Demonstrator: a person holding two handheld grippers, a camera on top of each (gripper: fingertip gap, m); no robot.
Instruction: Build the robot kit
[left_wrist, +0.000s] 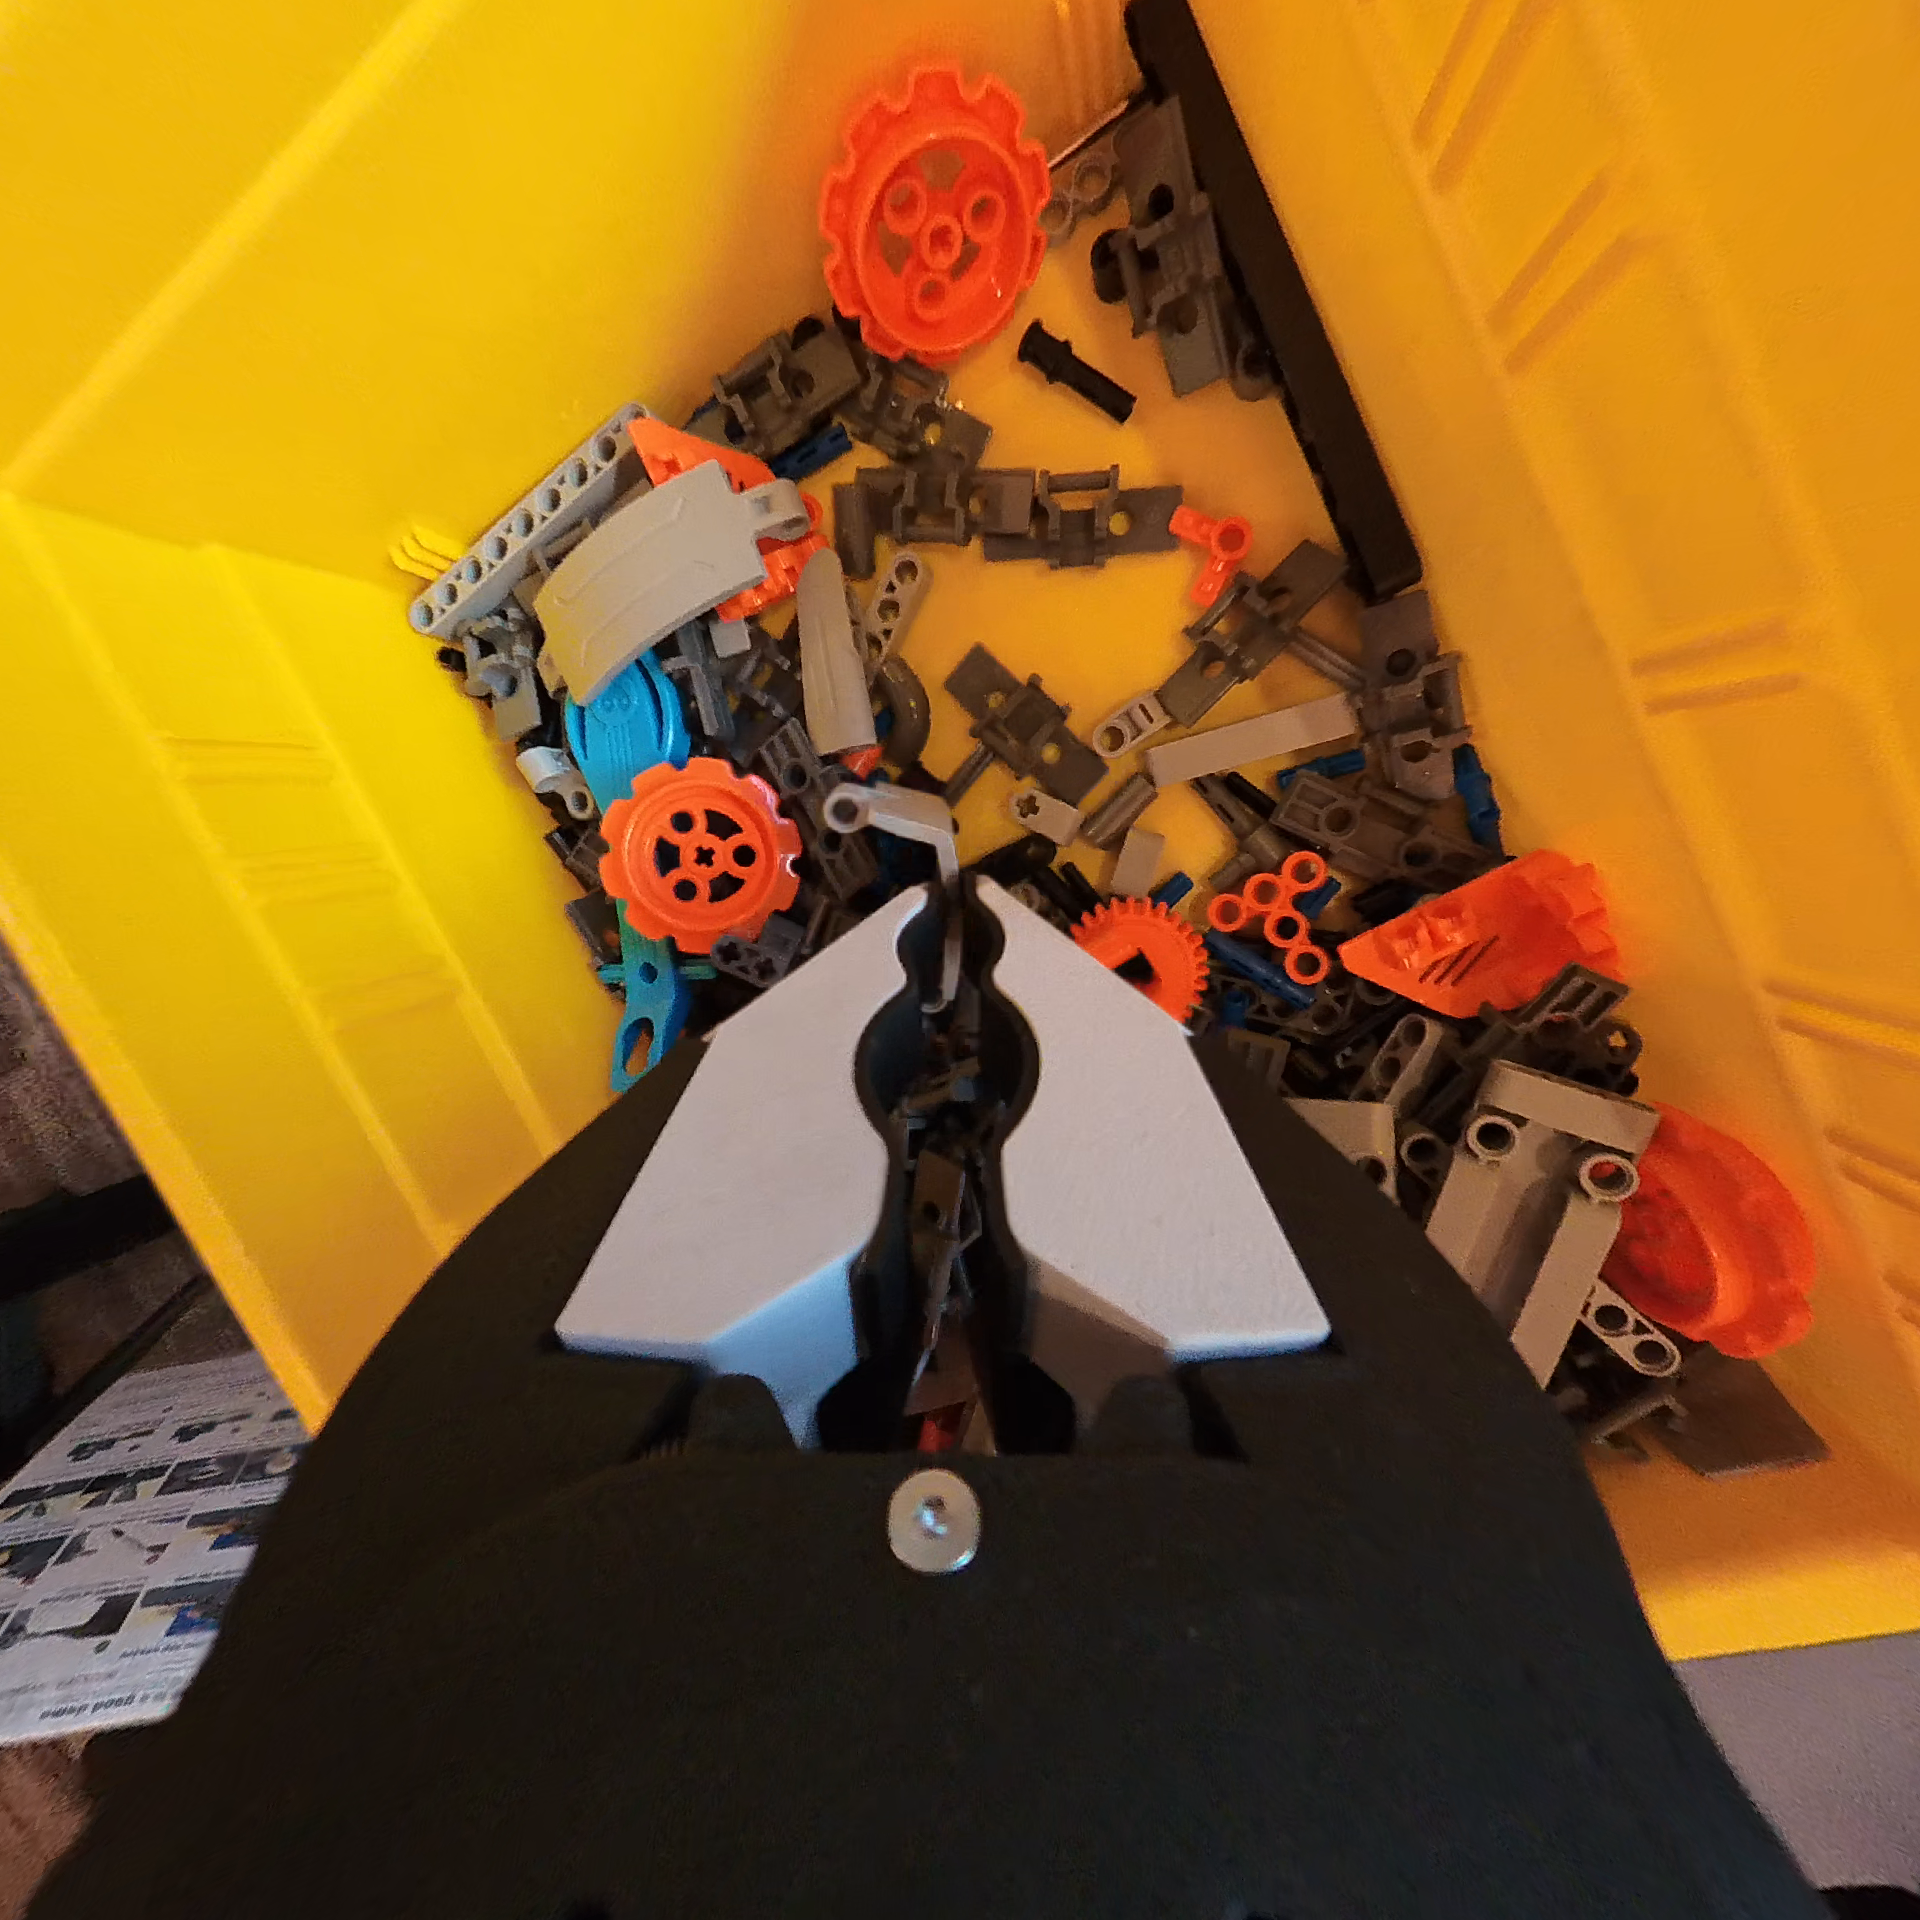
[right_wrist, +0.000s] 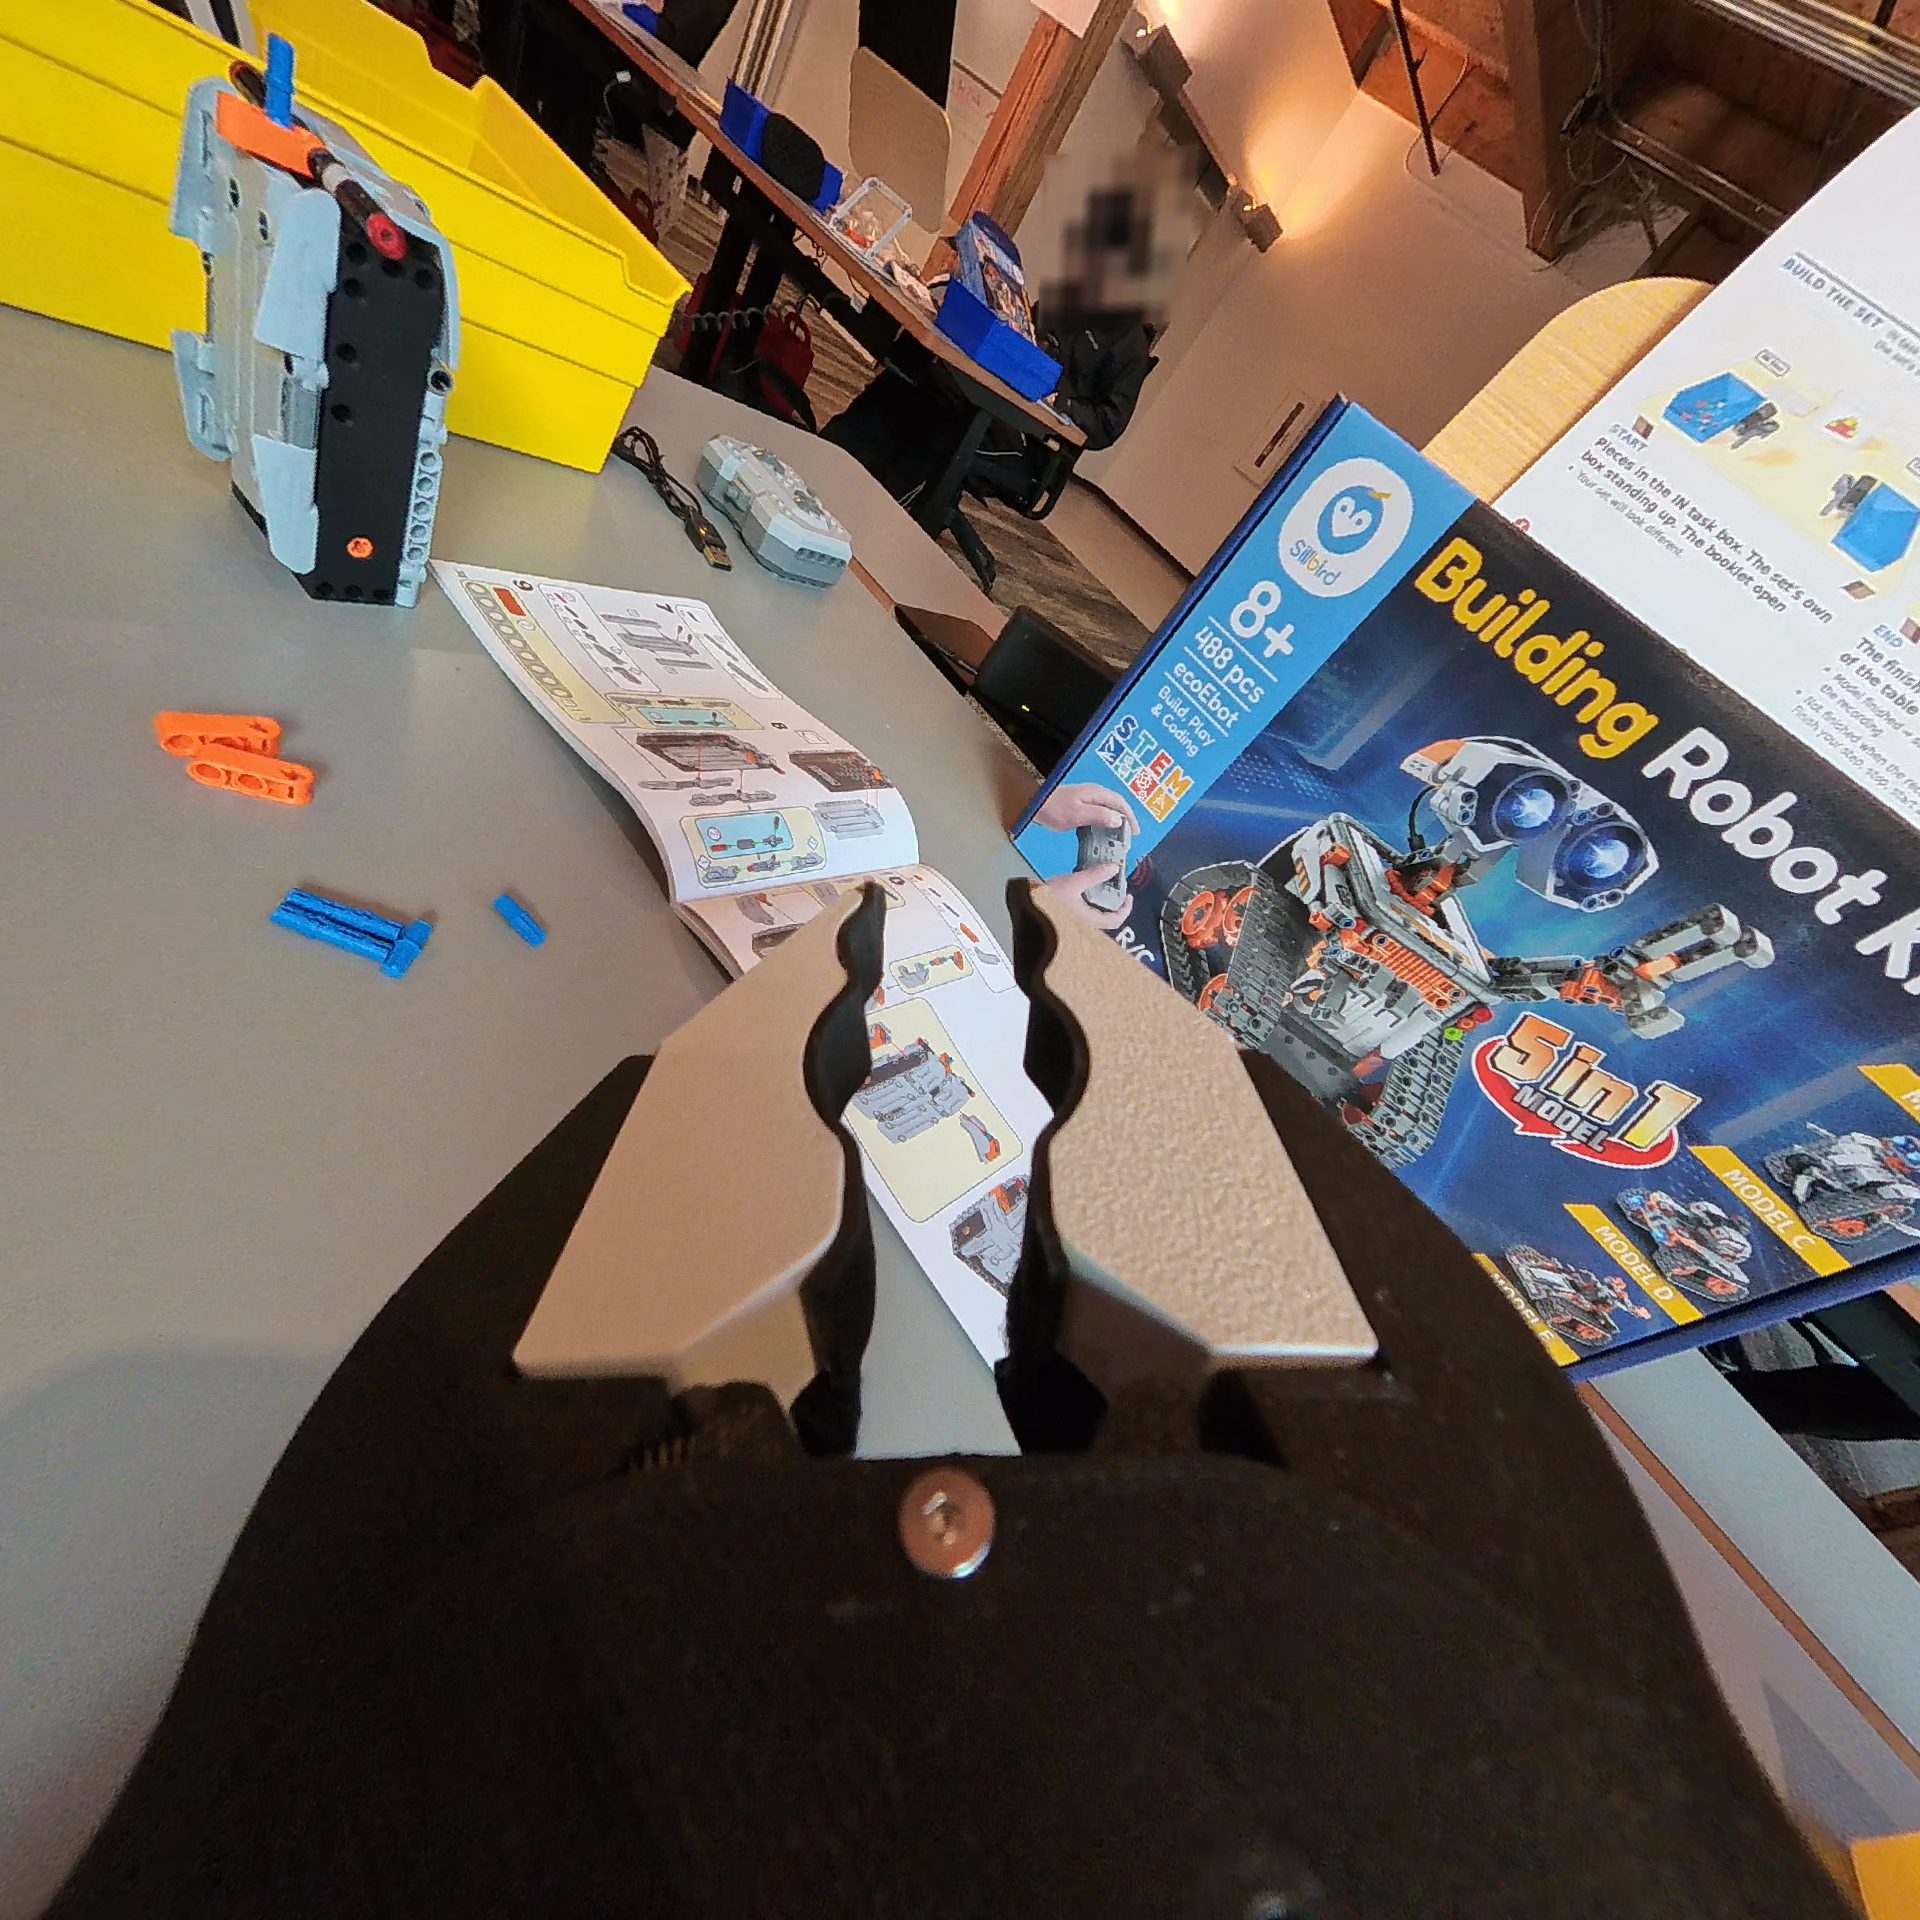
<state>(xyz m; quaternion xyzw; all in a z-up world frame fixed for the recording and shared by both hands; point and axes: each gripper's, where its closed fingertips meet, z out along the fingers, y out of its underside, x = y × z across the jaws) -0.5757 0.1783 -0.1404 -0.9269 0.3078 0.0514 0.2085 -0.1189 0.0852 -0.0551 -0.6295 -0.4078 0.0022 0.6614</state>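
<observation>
In the left wrist view my left gripper (left_wrist: 951, 894) is inside a yellow bin (left_wrist: 364, 416) and is shut on a thin light grey bent beam (left_wrist: 902, 819). The beam's lower leg is pinched between the pads and its round end sticks out up and to the left, above a pile of grey, black, blue and orange building parts (left_wrist: 1039, 675). In the right wrist view my right gripper (right_wrist: 945, 904) is open and empty, hovering over an open instruction booklet (right_wrist: 727, 748) on a grey table (right_wrist: 260, 1091).
A small orange wheel (left_wrist: 698, 854) and a large orange gear (left_wrist: 935, 213) lie near the left gripper. On the table are a partly built grey and black model (right_wrist: 322, 364), two orange beams (right_wrist: 234, 756), blue pins (right_wrist: 348, 928), a grey battery box (right_wrist: 774, 509), yellow trays (right_wrist: 499, 208) and the kit box (right_wrist: 1507, 883). My hands' fingertips stand some 50 cm from each other. My left gripper is the nearer one to the large orange gear (left_wrist: 935, 213): about 11 cm, against 45 cm.
</observation>
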